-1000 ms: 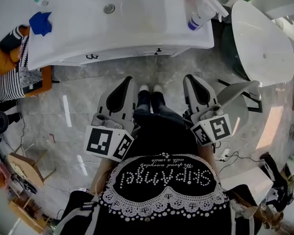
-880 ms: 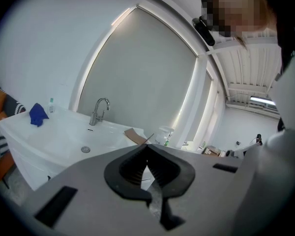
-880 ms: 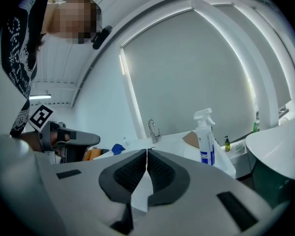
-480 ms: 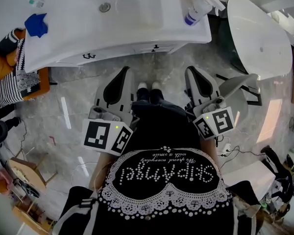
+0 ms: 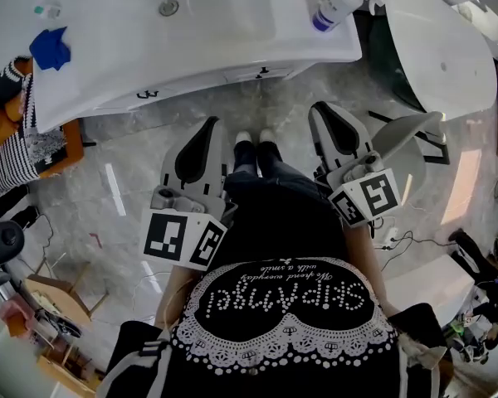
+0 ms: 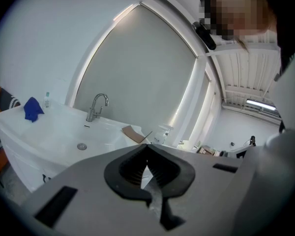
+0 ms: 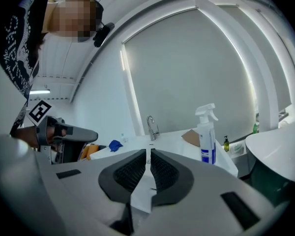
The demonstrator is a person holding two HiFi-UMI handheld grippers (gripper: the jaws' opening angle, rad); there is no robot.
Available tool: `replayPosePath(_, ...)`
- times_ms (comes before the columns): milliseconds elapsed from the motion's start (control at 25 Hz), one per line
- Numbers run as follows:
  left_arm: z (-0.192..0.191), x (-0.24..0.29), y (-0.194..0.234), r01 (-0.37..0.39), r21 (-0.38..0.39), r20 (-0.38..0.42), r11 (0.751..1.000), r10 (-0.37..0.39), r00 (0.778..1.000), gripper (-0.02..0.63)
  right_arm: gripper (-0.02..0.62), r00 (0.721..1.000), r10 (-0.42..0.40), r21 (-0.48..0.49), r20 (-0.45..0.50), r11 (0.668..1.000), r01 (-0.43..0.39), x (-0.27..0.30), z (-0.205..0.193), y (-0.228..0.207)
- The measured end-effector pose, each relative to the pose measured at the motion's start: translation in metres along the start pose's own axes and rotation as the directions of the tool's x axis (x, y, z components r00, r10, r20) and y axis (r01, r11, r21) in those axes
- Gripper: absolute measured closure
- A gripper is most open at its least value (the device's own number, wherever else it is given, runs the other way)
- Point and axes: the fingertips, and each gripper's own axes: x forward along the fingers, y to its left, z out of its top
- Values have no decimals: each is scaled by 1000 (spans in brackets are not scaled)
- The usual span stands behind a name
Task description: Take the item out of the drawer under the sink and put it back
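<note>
**Floor**: grey veined stone, polished, with streaks of reflected light. You stand on it facing the sink unit.

**Sink unit:** one, white and glossy, with rounded edges and a shallow bowl. Its far edge is cut off at the top of the head view.

**Oval fixture**: one, white, smooth and domed, to your right and partly cut off.

**Left tool** **and right tool**: two pale grey moulded shells with black ribbed pads. Each carries a cube of square black-and-white markers. You hold them in front of you, one at either side of your legs, well apart from the sink unit.
- In the left gripper view the left tool has its tips together, with nothing between them.
- In the right gripper view the right tool shows only a hairline slit between its pads; it is closed and empty.

**Drawer fronts**: white, flush under the sink, with two small dark handles. Whatever they hold is out of sight, so the item cannot be seen.

**On the sink unit**, one of each:
- a spray bottle, white with a blue label
- a crumpled blue cloth
- a flat brown card piece
- a curved chrome tap
- a round metal drain
</note>
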Motion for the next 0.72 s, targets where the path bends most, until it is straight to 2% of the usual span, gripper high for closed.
replayPosePath(320,-38,10,1,37,-37,-89,999,-40,995,603,572,996,-15,-42,-93,999,12,25,-55,-12)
replayPosePath(400,-46,14,0,45,-24,-103,999,-47,994,603,571,994,-22,-41,-109,999,18,34,-72,-21)
replayPosePath(440,-50,16,0,50,-10,-112,999,-51,992,603,555,993,-27,-33,-118,999,24,38,-79,-25)
replayPosePath(480,-53,16,0,55,6,-120,998,-54,991,603,508,991,-32,-26,-127,999,29,42,-86,-28)
replayPosePath(600,-63,16,3,65,25,-133,998,-61,989,603,499,988,-41,-27,-150,999,37,55,-104,-33)
replayPosePath(720,-75,15,9,61,11,-143,998,-59,988,603,497,984,-40,-49,-175,998,32,69,-124,-36)
